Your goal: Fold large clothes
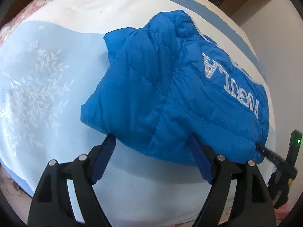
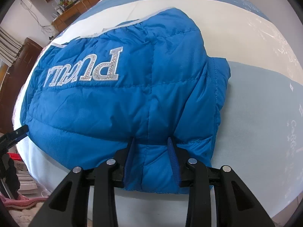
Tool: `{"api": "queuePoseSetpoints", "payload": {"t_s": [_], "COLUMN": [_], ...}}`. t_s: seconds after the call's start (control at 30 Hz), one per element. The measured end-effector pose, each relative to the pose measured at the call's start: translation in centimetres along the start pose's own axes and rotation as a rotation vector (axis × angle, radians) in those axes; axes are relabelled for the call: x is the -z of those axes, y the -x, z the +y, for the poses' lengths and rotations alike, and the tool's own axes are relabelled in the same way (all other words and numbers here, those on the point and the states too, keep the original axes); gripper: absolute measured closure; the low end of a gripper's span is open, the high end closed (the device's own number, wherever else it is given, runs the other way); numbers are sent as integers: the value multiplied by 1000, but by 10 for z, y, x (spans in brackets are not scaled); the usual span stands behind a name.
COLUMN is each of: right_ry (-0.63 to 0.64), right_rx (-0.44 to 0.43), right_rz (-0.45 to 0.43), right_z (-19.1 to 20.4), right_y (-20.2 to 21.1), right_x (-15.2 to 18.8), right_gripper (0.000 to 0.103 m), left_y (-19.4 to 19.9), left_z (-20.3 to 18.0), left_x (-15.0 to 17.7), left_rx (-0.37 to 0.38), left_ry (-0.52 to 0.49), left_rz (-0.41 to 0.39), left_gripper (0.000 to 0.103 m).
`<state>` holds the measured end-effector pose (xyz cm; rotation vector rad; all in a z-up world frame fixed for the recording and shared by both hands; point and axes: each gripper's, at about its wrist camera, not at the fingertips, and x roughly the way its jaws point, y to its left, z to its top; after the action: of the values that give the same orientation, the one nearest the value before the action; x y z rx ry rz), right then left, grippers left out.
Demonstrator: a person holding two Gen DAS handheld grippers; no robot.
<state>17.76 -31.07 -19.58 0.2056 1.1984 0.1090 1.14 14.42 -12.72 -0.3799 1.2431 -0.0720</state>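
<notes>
A bright blue puffer jacket (image 1: 170, 94) with silver letters lies folded into a thick bundle on the bed. My left gripper (image 1: 153, 138) is open, its blue pads at the jacket's near edge, not clamping it. The right gripper shows at the far right of the left wrist view (image 1: 269, 151), its tip against the jacket's corner. In the right wrist view the jacket (image 2: 123, 98) fills the middle. My right gripper (image 2: 151, 141) is closed on the jacket's near edge, with fabric bunched between the fingers. The left gripper's tip (image 2: 19, 130) shows at the left edge.
The bed (image 1: 47, 75) has a pale blue and white cover with a leaf pattern. A wooden desk with small items (image 2: 66, 5) and a dark cabinet (image 2: 20, 62) stand beyond the bed. Clothes and a box (image 2: 17, 170) lie beside the bed.
</notes>
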Motion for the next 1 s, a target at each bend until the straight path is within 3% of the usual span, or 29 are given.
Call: {"api": "queuePoseSetpoints", "payload": {"t_s": [0.2,0.3,0.43,0.5,0.57,0.7,1.0], "right_ry": [0,4,4,6,6,6,13], "right_rx": [-3,-4,-11,-12,-15,-17,-33], "right_rz": [-2,0,1,1,-1,-3,-19], "right_z": [1,1,-2,-2,-2,-3,-6], "right_y": [0,0,0,0,1,1,-1], "right_x": [1,0,0,-1,0,2,4], "right_gripper": [68,68,68,68,68,68,67], "left_y": [-10,-18,-20,-24,-25,-15,-34], "left_z": [23,39,58,71,73,66,68], "left_x": [-8,-13,-25,-31,-32,-23,-16], "left_rx": [80,155,188,241,257,296,326], "left_ry": [115,207,281,346,351,339,352], "left_rz": [1,1,-53,-66,-81,-123,-115], "left_gripper": [20,19,19,20,29,65,68]}}
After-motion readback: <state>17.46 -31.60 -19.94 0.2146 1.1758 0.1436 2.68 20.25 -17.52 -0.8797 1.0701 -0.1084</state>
